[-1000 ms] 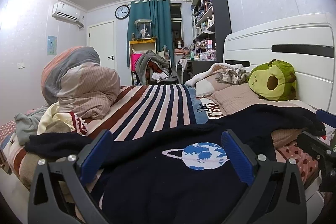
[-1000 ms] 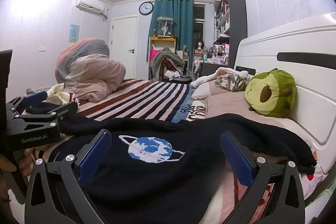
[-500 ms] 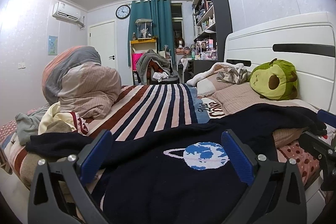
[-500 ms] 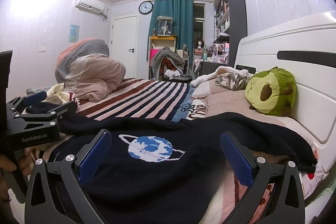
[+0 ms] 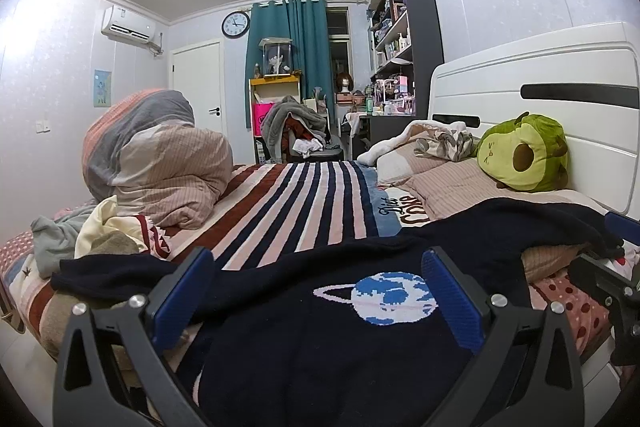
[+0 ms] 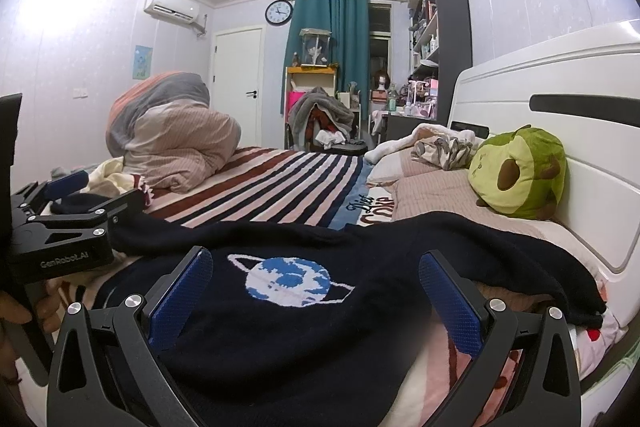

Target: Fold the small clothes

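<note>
A dark navy sweater (image 5: 320,339) with a blue planet motif (image 5: 390,297) lies spread across the near end of the bed, sleeves out to both sides; it also fills the foreground of the right wrist view (image 6: 300,311). My left gripper (image 5: 316,291) hovers open over its lower part, blue pads wide apart with nothing between them. My right gripper (image 6: 316,291) stands open the same way over the sweater's right half. The left gripper (image 6: 68,199) shows at the left edge of the right wrist view, over the left sleeve.
A striped blanket (image 5: 288,203) covers the bed behind the sweater. A bundled duvet (image 5: 156,163) and loose clothes (image 5: 92,235) sit at the left. Pillows (image 5: 444,187) and a green avocado plush (image 5: 524,155) rest against the white headboard (image 5: 532,91) at the right.
</note>
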